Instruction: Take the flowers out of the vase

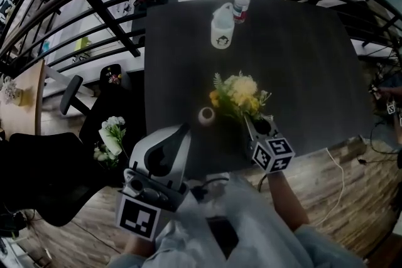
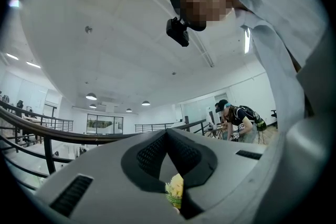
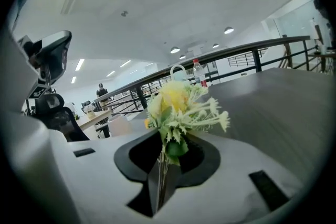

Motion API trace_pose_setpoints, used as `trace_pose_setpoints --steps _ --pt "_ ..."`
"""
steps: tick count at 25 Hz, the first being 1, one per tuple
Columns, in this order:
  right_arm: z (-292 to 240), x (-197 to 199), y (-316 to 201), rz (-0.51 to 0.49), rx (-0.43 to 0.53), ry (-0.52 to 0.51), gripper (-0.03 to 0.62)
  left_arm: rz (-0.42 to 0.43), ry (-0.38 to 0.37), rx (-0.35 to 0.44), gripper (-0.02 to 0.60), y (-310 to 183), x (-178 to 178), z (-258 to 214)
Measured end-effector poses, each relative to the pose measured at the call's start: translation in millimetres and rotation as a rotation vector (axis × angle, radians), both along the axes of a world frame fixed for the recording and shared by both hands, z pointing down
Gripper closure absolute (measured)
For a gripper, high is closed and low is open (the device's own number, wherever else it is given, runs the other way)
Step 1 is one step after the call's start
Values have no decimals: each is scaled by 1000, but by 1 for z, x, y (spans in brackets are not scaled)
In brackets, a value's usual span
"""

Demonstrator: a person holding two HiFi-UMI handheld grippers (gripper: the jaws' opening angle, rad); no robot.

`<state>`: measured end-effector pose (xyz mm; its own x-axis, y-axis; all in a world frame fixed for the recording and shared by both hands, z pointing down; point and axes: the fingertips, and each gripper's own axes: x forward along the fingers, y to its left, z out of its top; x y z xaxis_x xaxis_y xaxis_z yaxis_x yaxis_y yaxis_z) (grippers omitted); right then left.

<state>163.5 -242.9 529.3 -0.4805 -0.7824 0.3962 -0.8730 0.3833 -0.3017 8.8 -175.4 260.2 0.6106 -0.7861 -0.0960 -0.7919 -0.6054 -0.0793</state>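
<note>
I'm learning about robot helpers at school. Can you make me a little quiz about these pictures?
1. True or false: the right claw grips the flowers by their stems.
2. What colour is the cap of the water bottle?
3. The vase is: A) holding the flowers, B) standing upright on the table beside them, C) tipped over.

Key: 1 true; 2 red; 3 B.

The flowers (image 1: 242,92) in the right gripper (image 1: 250,119) are yellow and cream with green leaves. That gripper and the left gripper (image 1: 184,128) are pale grey with black pads. The right one's cube (image 1: 274,154) bears black-and-white squares. Under the right gripper lies a dark grey table (image 1: 314,72), and left of it stands a white vase (image 1: 206,115).
</note>
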Motion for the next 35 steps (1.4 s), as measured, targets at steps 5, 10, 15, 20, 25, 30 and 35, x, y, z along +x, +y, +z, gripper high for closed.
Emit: trace_pose_setpoints --steps 5,10,15,20,25,30,35 --pt "17 5 -1 23 -36 64 511 18 -4 -5 581 -2 1 1" --pt "28 17 -1 60 -66 118 486 21 -5 -16 581 -3 3 2" --pt "31 22 0 78 -85 164 429 31 -9 -21 581 -1 4 3" --pt "27 24 2 92 -66 176 394 33 -7 -18 581 2 1 4" --pt "8 25 1 90 -8 209 381 39 -4 -12 581 3 2 1" --pt "-14 29 0 108 39 201 379 62 -6 -2 581 6 6 -2" --pt "-39 28 3 124 87 182 381 83 2 12 581 10 9 -7"
